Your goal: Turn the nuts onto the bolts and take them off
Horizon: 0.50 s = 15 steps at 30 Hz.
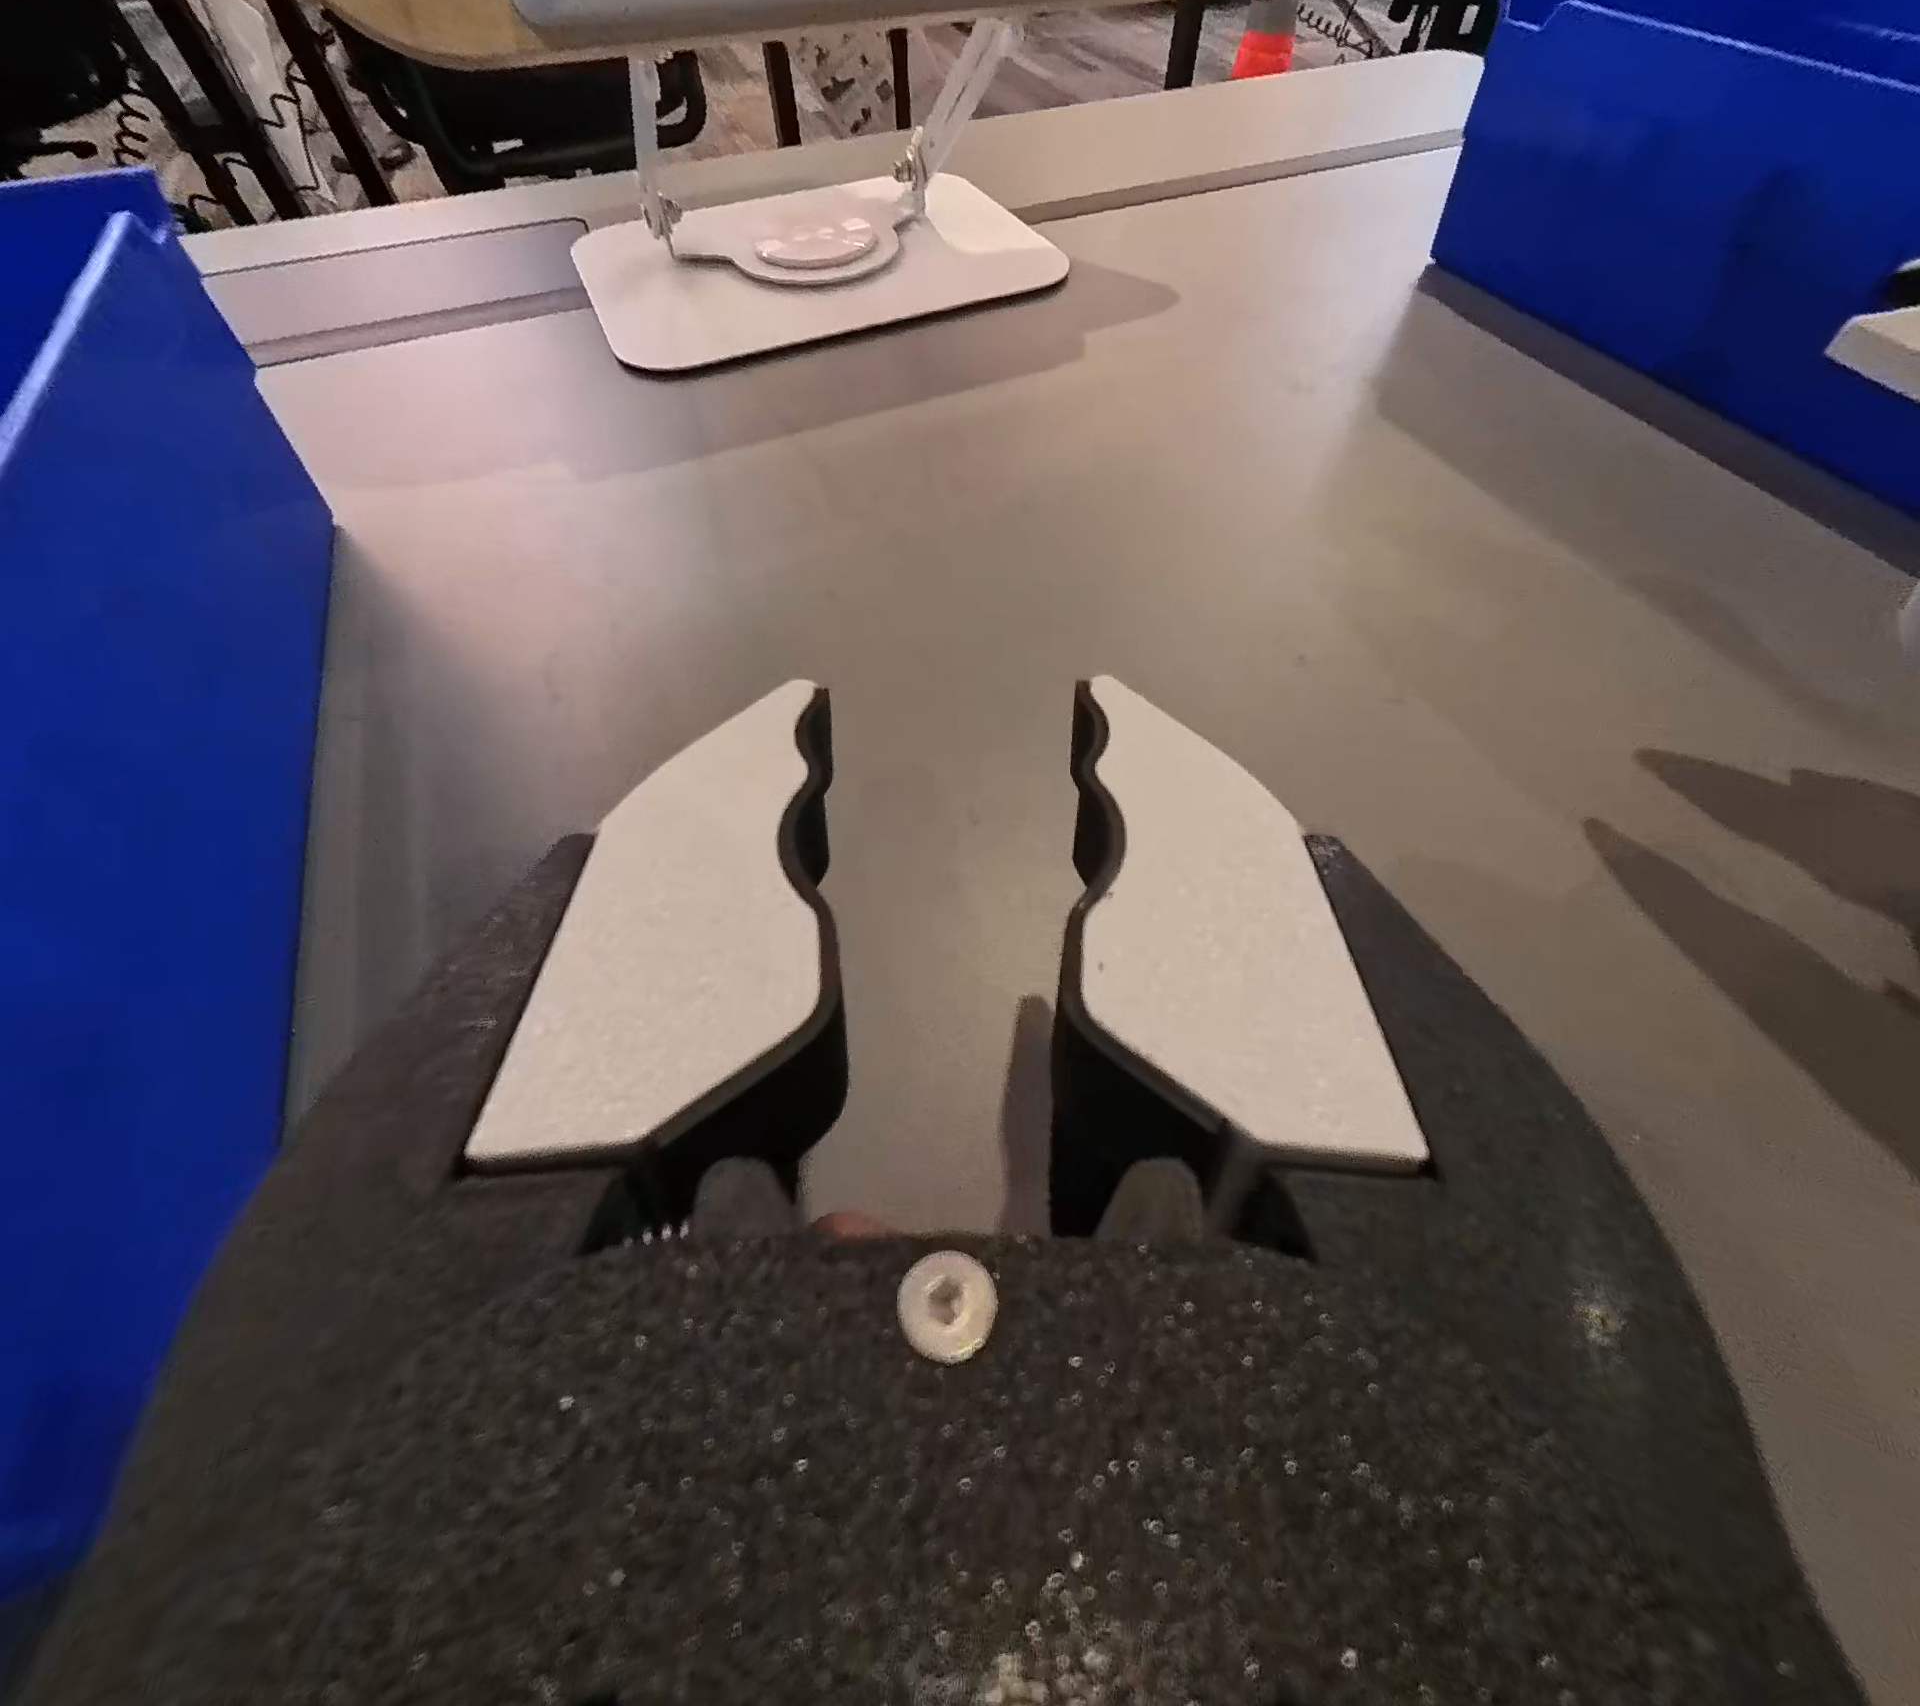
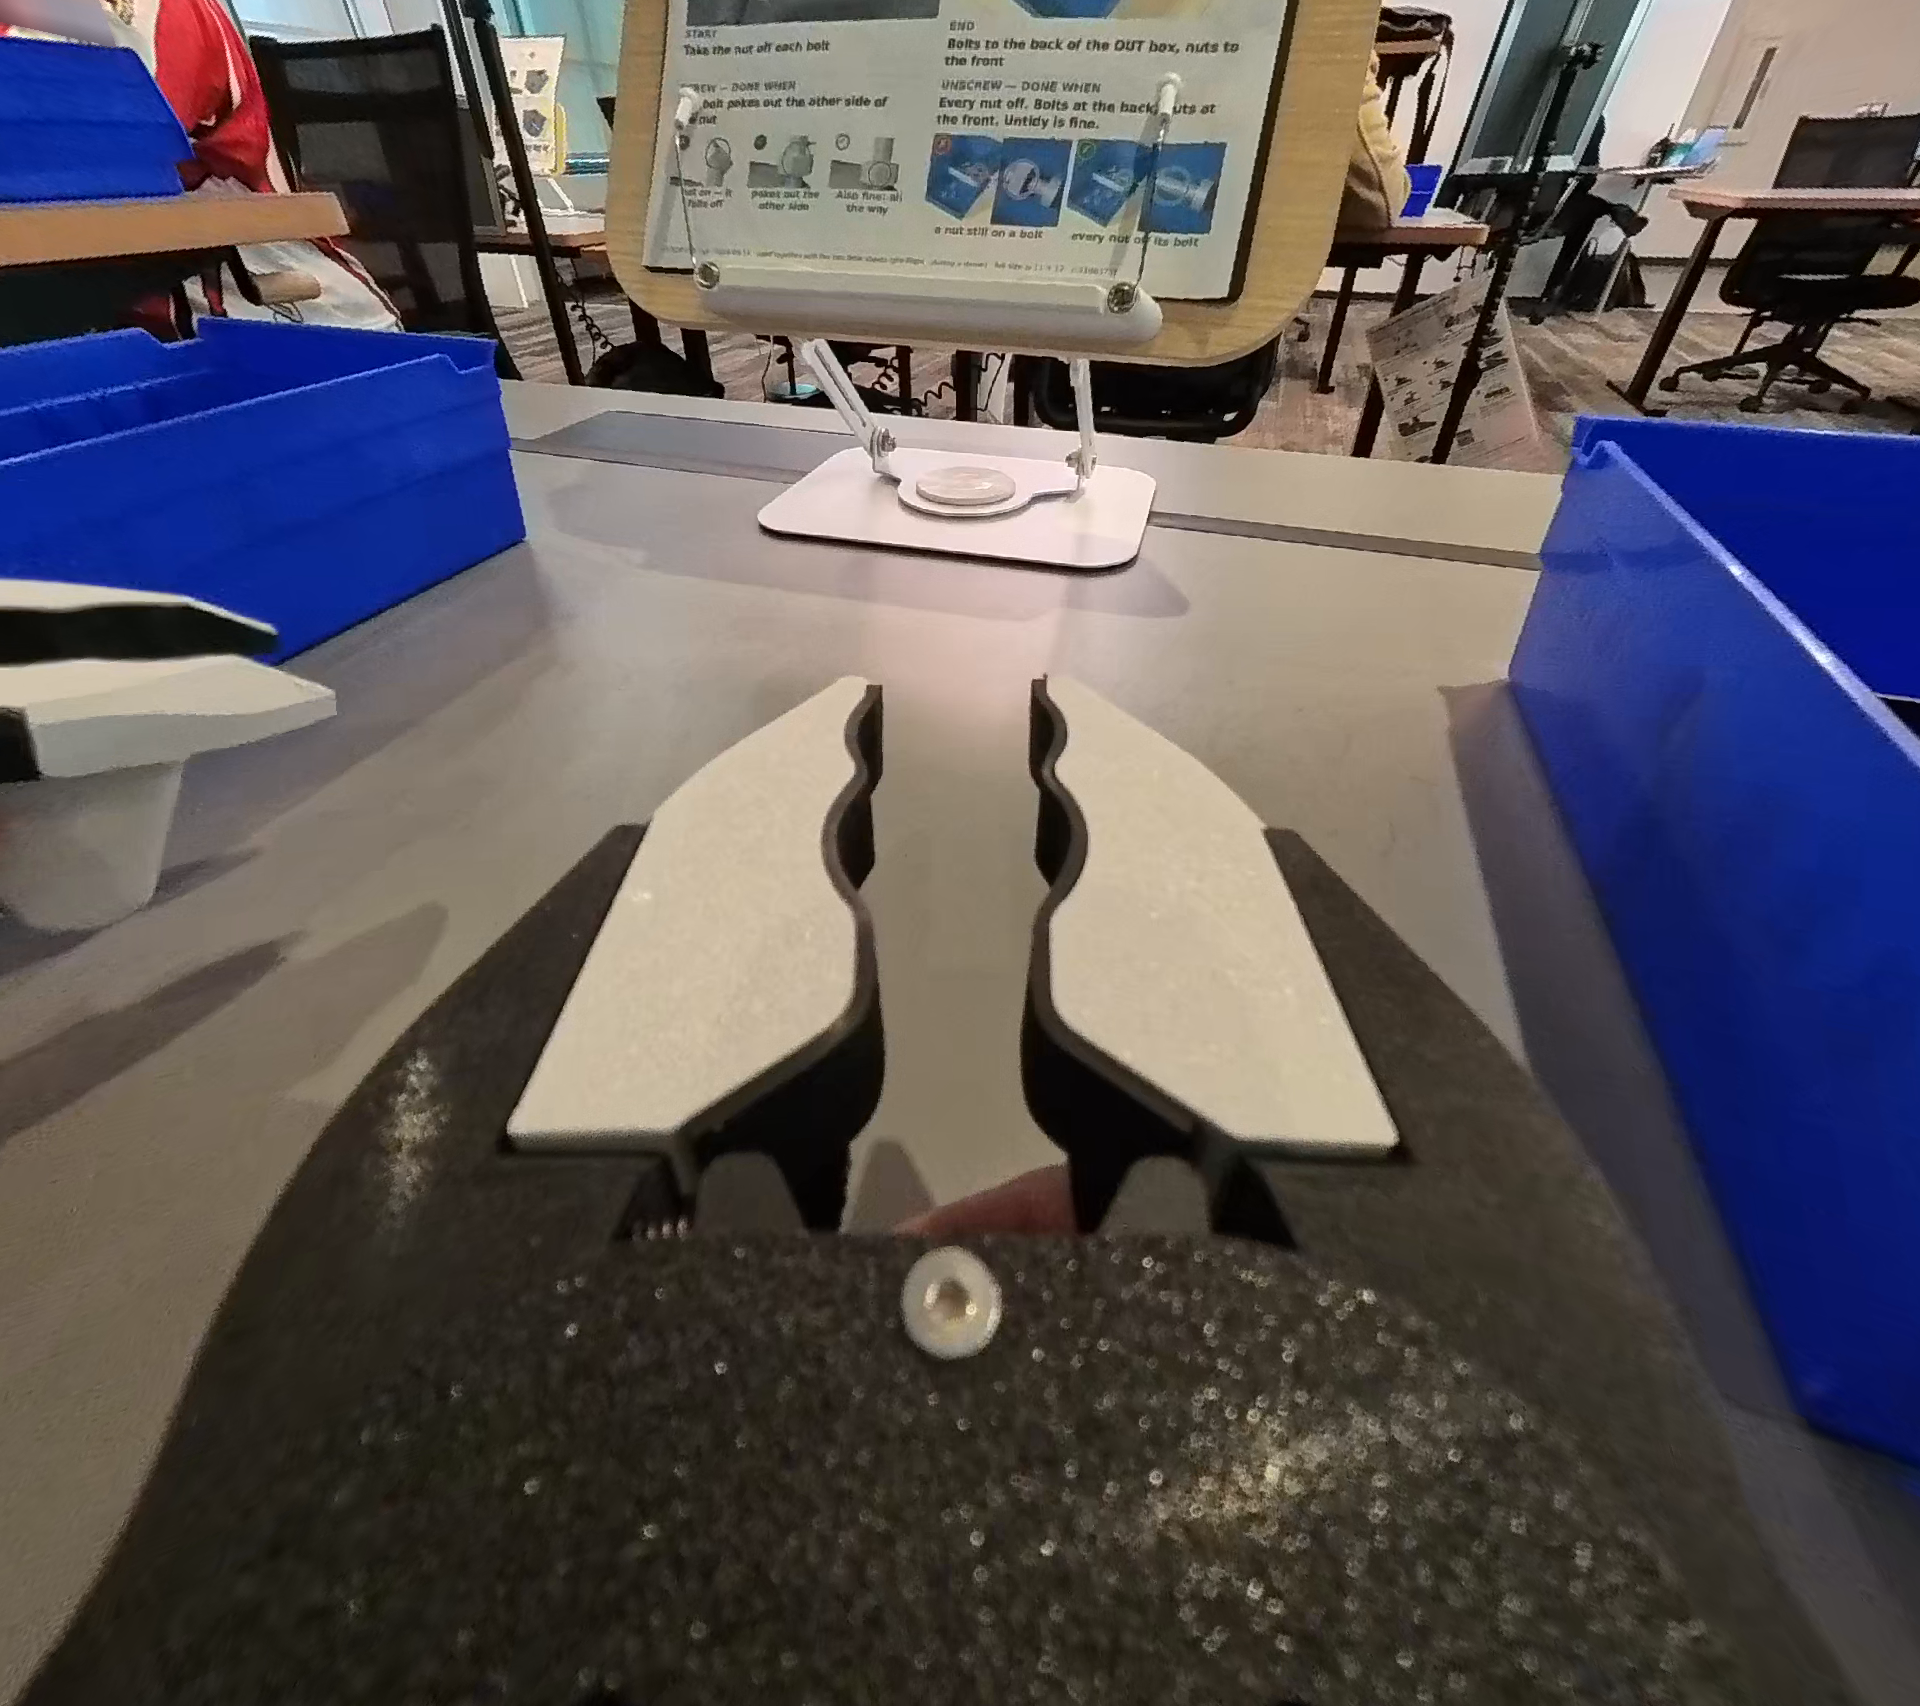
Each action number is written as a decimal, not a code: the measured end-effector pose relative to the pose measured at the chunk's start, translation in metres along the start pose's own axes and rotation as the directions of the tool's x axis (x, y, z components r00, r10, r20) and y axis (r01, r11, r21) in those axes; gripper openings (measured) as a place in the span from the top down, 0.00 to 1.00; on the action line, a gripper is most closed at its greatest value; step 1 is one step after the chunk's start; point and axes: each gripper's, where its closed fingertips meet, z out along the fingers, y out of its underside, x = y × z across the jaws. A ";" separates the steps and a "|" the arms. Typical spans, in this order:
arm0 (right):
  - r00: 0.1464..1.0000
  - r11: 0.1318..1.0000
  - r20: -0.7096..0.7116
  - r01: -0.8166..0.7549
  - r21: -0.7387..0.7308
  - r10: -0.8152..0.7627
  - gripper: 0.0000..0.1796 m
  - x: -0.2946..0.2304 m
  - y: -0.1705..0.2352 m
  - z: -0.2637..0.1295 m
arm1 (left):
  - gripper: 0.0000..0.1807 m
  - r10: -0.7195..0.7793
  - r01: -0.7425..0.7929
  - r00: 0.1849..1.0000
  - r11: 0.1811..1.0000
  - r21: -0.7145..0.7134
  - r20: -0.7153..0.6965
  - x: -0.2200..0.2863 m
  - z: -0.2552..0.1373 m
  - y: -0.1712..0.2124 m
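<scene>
Both tools sit low over the grey counter with nothing between their fingers. Left tool has its jaws spread wide, bare counter showing through the gap; right tool is also parted, though a little less so, and likewise grips nothing.

No nut or bolt can be seen in either view. A blue bin stands close on the outer side of the left tool, and a second blue bin stands close on the outer side of the right tool. Their walls hide what lies inside, so the nuts and bolts are presumably in one of them, though the frames cannot confirm this. Straight ahead of both tools, past the open stretch of counter, a white stand carries an illustrated instruction sheet on a wooden board.

Judging from the empty jaws and the clear counter between the tools, this looks like the very start of a pass, or a pause between two, before any part has been picked up. The next move would call for lifting one tool over a bin wall and tilting it down to bring the contents into view. Then it would have to pinch a bolt firmly enough for the other tool to bring a nut to its thread.
</scene>
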 end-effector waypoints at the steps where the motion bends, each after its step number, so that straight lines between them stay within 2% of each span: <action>1: 1.000 1.000 0.000 0.000 0.000 0.000 0.85 0.000 0.000 0.000 | 0.75 0.007 -0.007 1.000 1.000 -0.007 -0.001 0.001 0.001 0.001; 11: 1.000 1.000 0.001 0.009 0.000 -0.009 0.87 -0.001 0.000 0.000 | 0.71 0.060 -0.062 0.997 0.998 -0.031 -0.051 0.013 0.003 0.004; 13: 1.000 1.000 0.001 0.011 0.003 -0.011 0.87 -0.002 0.000 0.000 | 0.71 0.083 -0.083 0.994 0.997 -0.005 -0.074 0.018 0.000 0.002; 15: 1.000 1.000 0.007 0.009 -0.006 -0.009 0.87 -0.002 0.001 0.001 | 0.76 0.114 -0.113 0.986 0.993 0.011 -0.121 0.028 -0.004 0.000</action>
